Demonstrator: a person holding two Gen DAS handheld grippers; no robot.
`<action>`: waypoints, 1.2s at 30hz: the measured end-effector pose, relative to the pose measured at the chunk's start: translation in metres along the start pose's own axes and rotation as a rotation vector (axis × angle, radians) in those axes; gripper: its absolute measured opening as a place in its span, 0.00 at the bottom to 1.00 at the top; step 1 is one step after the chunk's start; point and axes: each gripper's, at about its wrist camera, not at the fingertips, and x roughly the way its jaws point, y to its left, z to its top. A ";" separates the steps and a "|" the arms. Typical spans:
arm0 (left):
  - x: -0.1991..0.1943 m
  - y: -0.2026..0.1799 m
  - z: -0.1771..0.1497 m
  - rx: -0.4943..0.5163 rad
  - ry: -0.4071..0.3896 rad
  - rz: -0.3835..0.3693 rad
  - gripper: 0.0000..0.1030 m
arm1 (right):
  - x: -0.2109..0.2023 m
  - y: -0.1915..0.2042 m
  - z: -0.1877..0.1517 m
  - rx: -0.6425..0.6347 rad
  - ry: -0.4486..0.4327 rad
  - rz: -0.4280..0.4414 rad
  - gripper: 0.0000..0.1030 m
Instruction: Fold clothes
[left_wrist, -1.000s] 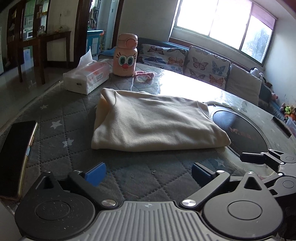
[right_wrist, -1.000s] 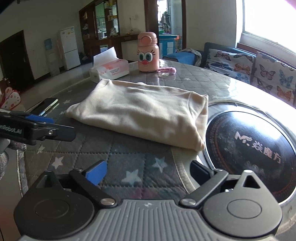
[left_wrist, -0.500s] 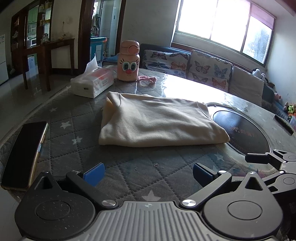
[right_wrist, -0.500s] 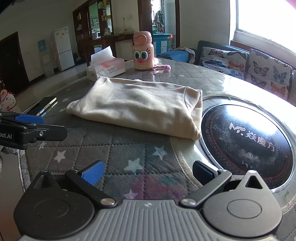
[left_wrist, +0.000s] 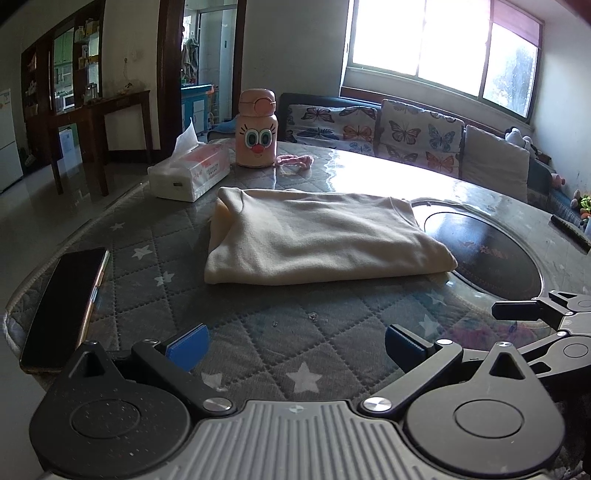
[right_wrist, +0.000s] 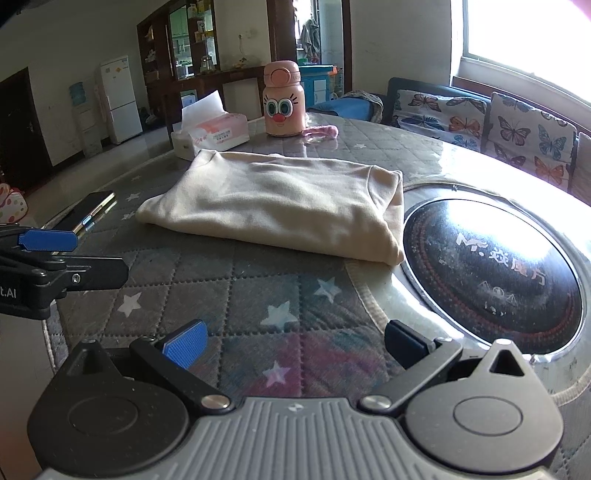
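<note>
Retreating: both grippers farther from folded garment (left_wrist: 317, 240) | jaws spread, empty

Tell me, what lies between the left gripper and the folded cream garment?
Only bare quilted star mat lies between the left gripper and the folded cream garment, as the left wrist view shows.

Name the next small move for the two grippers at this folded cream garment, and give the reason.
Probably ease both back and stop. The garment already lies as a flat folded rectangle on the quilted mat. The left gripper and right gripper are both open, empty and short of its near edge. No loose sleeve shows, so another fold looks unneeded.
</note>
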 end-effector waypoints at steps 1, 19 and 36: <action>0.000 0.000 -0.001 0.001 0.001 0.002 1.00 | 0.000 0.001 -0.001 0.000 0.002 -0.001 1.00; -0.007 -0.006 -0.009 0.016 -0.009 0.016 1.00 | -0.005 0.006 -0.012 0.015 0.004 -0.011 1.00; -0.014 -0.015 -0.013 0.031 -0.031 0.020 1.00 | -0.013 0.013 -0.018 0.011 -0.008 -0.003 1.00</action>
